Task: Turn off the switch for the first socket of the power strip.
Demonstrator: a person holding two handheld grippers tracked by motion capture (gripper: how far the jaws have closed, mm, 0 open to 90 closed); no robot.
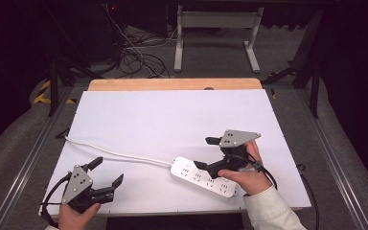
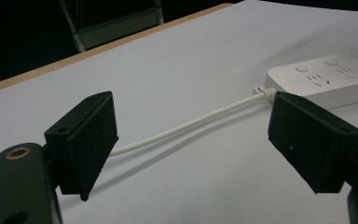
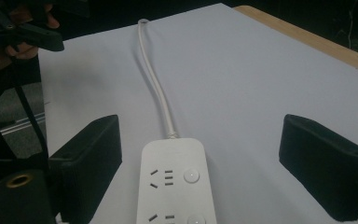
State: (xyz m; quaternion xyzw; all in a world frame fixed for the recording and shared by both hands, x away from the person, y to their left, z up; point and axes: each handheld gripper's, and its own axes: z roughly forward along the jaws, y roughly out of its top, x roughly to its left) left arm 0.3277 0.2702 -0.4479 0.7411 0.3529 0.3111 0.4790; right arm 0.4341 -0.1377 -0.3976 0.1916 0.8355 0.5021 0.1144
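On the white table (image 1: 139,120), both grippers gape: right gripper (image 1: 210,153) over unlabelled power strip (image 1: 202,176), left gripper (image 1: 109,172) beside.

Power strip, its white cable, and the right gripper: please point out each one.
power strip (image 1: 203,178), high view, top face of its body
white cable (image 2: 191,125), left gripper view, middle of its length
right gripper (image 1: 206,152), high view, midway between its fingers

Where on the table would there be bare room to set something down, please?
The whole far half of the white table is bare, from the wooden edge down to the cord. A smaller free patch lies near the front edge, between the left gripper and the power strip. It is crowded at front right, where the right gripper hangs over the strip.
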